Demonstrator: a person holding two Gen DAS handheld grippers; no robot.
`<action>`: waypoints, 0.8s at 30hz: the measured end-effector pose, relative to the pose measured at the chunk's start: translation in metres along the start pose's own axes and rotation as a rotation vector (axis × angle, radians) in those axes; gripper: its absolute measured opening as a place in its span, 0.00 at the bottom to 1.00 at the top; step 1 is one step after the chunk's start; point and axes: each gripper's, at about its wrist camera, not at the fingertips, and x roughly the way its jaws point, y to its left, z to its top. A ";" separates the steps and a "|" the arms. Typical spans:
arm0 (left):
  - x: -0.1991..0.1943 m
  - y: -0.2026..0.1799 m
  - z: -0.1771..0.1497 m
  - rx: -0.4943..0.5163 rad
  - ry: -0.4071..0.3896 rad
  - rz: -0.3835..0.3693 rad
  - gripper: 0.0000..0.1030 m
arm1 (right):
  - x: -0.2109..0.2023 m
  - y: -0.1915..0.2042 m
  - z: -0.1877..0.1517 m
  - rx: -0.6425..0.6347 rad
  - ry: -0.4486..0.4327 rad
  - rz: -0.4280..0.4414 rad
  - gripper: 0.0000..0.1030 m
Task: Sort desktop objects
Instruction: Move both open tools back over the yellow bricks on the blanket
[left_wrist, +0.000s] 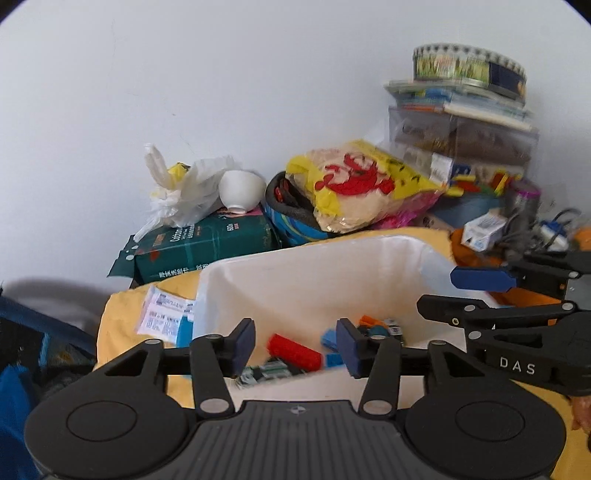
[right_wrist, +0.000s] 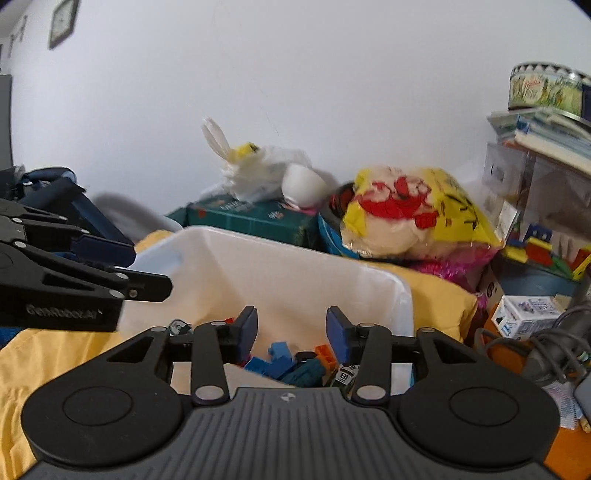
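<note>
My left gripper (left_wrist: 295, 345) and right gripper (right_wrist: 291, 334) both hang with jaws parted and nothing between the blue pads, above the white plastic rectangular bin (left_wrist: 295, 273). Small plastic toy bricks (right_wrist: 280, 360) (red, blue, orange) lie inside it, on the yellow cloth (right_wrist: 439, 291).

My left claw (left_wrist: 295, 345) hangs over the white bin (left_wrist: 325, 273), its jaws apart with nothing between them; below lie a red block (left_wrist: 294, 351), blue bricks (left_wrist: 330, 338) and an orange piece (left_wrist: 370, 319); my right claw (left_wrist: 465, 291) reaches in from the right; behind the bin sit a green pack (left_wrist: 207, 247), a white bowl (left_wrist: 242, 190) and a yellow bag (left_wrist: 365, 184).
</note>
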 end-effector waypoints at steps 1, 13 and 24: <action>-0.007 0.000 -0.005 -0.014 -0.003 -0.004 0.60 | -0.008 0.001 -0.003 0.000 -0.011 0.008 0.44; -0.035 -0.025 -0.129 -0.125 0.226 -0.085 0.60 | -0.051 0.016 -0.090 0.047 0.151 0.064 0.48; -0.037 -0.040 -0.162 -0.105 0.293 -0.095 0.60 | -0.064 0.032 -0.136 0.033 0.266 0.107 0.49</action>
